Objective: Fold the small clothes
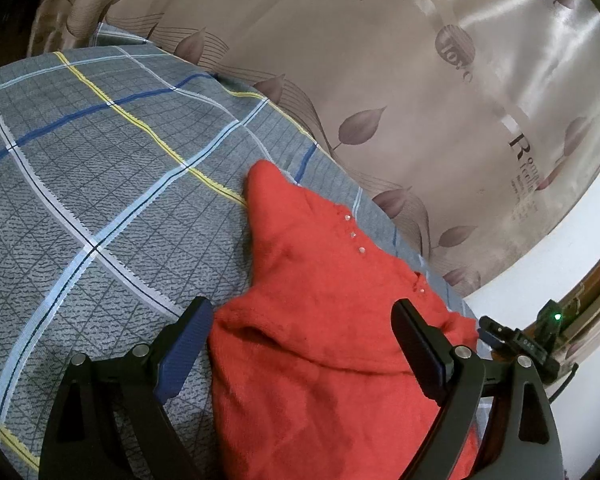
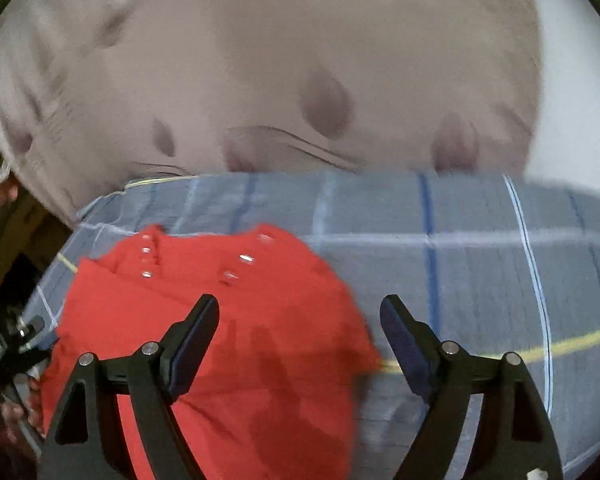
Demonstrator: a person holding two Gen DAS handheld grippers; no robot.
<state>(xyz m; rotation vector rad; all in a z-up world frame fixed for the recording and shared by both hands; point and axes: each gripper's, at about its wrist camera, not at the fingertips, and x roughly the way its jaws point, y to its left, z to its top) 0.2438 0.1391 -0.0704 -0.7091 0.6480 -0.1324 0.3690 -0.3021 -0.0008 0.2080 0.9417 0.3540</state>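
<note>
Leaf-patterned curtain behind a grey plaid bedspread, red knit garment lying on it near the curtain, left gripper and right gripper both spread wide above the garment, gripping nothing.

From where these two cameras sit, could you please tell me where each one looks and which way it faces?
Left wrist: on the left gripper, looking down along its open fingers at the red garment on the plaid sheet, leaf-print curtain beyond.
Right wrist: on the right gripper, jaws open, tilted down at the garment's buttoned end, the plaid sheet to the right; the picture is blurred.
Both share garment, sheet and curtain.
</note>
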